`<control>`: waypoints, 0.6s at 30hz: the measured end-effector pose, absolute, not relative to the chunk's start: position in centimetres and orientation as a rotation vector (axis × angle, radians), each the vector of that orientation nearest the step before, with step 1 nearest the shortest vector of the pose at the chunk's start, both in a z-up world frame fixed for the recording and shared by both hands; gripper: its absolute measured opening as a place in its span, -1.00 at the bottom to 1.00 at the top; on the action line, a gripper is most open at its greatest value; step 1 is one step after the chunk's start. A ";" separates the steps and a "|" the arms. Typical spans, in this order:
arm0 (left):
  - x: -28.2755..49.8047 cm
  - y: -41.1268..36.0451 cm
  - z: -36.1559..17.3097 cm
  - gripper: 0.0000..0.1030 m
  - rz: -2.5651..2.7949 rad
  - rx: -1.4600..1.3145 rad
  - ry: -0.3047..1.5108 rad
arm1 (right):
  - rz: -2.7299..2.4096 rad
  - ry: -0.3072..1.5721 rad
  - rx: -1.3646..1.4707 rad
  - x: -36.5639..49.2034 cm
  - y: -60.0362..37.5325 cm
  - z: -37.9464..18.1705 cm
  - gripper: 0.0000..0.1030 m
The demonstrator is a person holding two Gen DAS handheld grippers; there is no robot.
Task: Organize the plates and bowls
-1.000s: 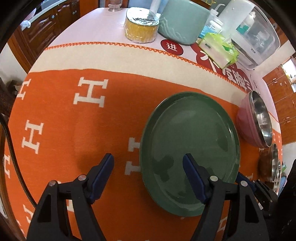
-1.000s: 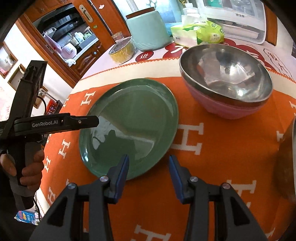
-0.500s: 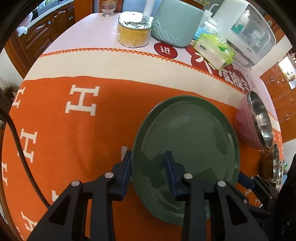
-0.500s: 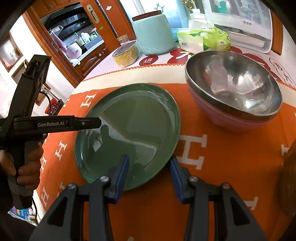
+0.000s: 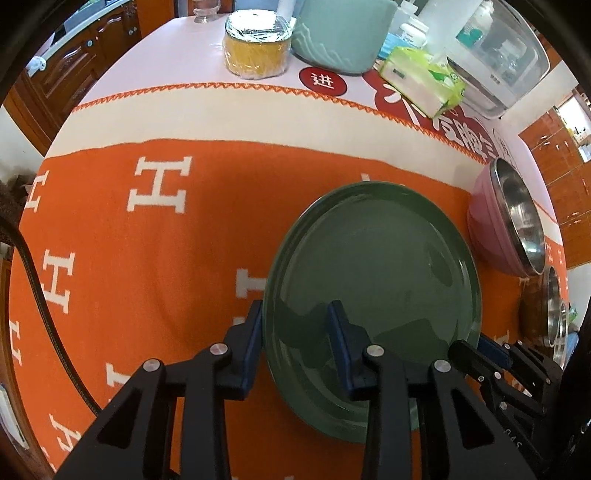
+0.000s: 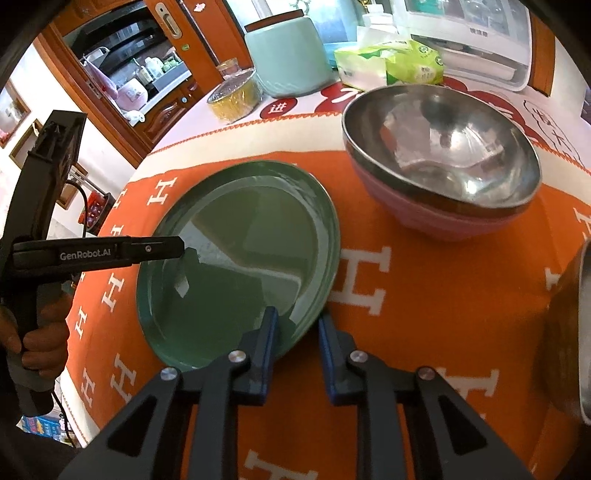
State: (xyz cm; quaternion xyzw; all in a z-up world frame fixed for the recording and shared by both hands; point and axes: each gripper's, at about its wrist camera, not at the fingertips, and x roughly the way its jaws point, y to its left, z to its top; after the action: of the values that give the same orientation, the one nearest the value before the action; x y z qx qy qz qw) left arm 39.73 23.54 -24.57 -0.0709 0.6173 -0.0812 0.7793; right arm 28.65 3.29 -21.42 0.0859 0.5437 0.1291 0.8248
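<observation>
A green plate (image 5: 388, 273) lies on the orange cloth; it also shows in the right wrist view (image 6: 236, 254). My left gripper (image 5: 295, 321) straddles the plate's left rim, one finger outside and one inside, jaws narrowed on it. My right gripper (image 6: 297, 325) straddles the plate's near right rim the same way. A steel bowl nested in a pink bowl (image 6: 443, 162) stands to the right of the plate; the stack also shows in the left wrist view (image 5: 509, 221). A brown bowl with a steel bowl inside (image 5: 546, 306) stands further right, and shows partly at the right wrist view's edge (image 6: 569, 325).
At the back of the table stand a foil-covered yellow container (image 5: 256, 48), a pale green jar (image 5: 340, 33), a tissue pack (image 5: 424, 79) and a white appliance (image 5: 495, 66). The table edge runs along the left, with wooden cabinets beyond.
Both grippers moved in onto the plate's rim. The left gripper narrowed from wide open to straddling the left rim; the right gripper slid forward over the near right rim.
</observation>
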 end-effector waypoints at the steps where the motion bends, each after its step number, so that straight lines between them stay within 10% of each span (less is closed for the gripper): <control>1: 39.6 23.5 -24.5 -0.37 -0.177 -0.157 1.336 | 0.272 1.155 0.184 28.5 3.2 -21.3 -0.60; 18: 34.9 23.3 -19.4 -0.37 -0.268 -0.162 1.272 | 0.216 1.062 0.172 24.4 2.7 -16.8 -0.60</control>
State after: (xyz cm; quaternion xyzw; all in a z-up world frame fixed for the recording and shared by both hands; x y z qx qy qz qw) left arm 34.90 23.29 -19.36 -0.0751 0.5915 -0.1246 0.7931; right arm 24.39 2.74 -16.83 0.0816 0.5049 0.1028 0.8531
